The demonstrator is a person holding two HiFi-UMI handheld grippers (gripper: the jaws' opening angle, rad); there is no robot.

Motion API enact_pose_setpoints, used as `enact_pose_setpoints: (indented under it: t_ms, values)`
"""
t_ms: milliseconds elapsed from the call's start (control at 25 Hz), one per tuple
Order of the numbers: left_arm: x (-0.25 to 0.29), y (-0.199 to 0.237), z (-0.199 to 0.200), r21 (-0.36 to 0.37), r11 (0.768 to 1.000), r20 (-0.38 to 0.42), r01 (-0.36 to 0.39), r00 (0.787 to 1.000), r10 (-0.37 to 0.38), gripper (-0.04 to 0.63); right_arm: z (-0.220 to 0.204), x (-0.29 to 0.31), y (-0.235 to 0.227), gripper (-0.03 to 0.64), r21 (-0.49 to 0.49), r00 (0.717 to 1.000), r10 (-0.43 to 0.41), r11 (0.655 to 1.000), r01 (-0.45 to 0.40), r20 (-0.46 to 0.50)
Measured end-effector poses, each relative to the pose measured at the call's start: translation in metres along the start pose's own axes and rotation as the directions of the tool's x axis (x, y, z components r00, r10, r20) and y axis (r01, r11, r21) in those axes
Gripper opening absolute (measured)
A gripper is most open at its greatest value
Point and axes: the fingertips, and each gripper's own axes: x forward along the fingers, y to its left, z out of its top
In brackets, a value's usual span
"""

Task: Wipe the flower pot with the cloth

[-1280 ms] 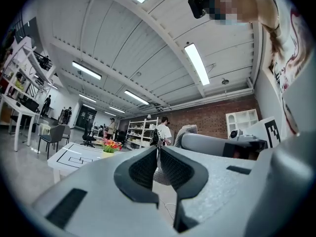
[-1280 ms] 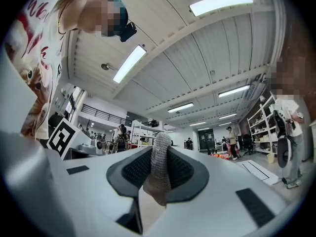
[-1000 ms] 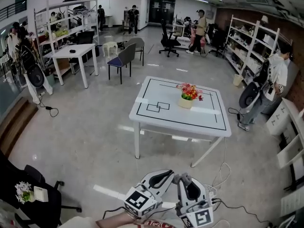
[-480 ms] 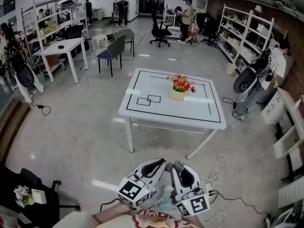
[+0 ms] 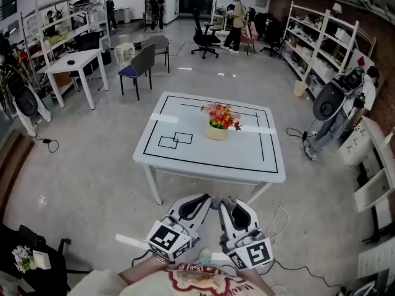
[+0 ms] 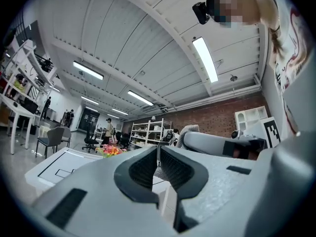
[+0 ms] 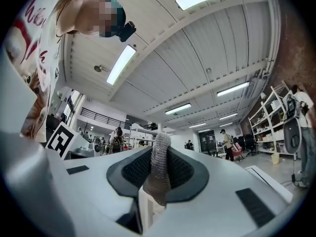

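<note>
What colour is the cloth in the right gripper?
The cloth is grey, knitted-looking; best seen in the right gripper view.

The cream flower pot (image 5: pixel 216 132), full of pink, red and yellow flowers (image 5: pixel 220 113), stands upright near the middle of the white table (image 5: pixel 185 160). The grey knitted cloth (image 7: pixel 160 179) is pinched in the right gripper (image 7: pixel 159 149).

Table (image 5: pixel 210 158): mid-floor.
Pot (image 5: pixel 217 132): on table, central, toward far side.
Left gripper (image 5: pixel 205 198), right gripper (image 5: pixel 224 200): side by side, before table's near edge.
Cloth (image 7: pixel 160 169): between right gripper's jaws.
Chair (image 5: pixel 139 64): beyond table's far-left corner.
Shelves (image 5: pixel 321 42): along right wall.
</note>
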Motion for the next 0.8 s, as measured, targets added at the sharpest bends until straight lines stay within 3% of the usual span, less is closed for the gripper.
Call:
enact_pose_setpoints:
  t_ms: [440, 800]
  values:
    - [0.119, 0.002, -0.020, 0.007, 1.000, -0.010, -0.007, 1.000, 0.007, 0.005, -0.011, 0.015, -0.121, 0.072, 0.029, 1.000, 0.008, 1.000, -0.008, -0.007]
    - [0.150, 0.012, -0.035, 0.008, 0.997, -0.038, -0.072, 0.997, 0.072, 0.005, -0.026, 0.029, -0.155, 0.072, 0.081, 0.998, 0.067, 0.995, -0.065, -0.016]
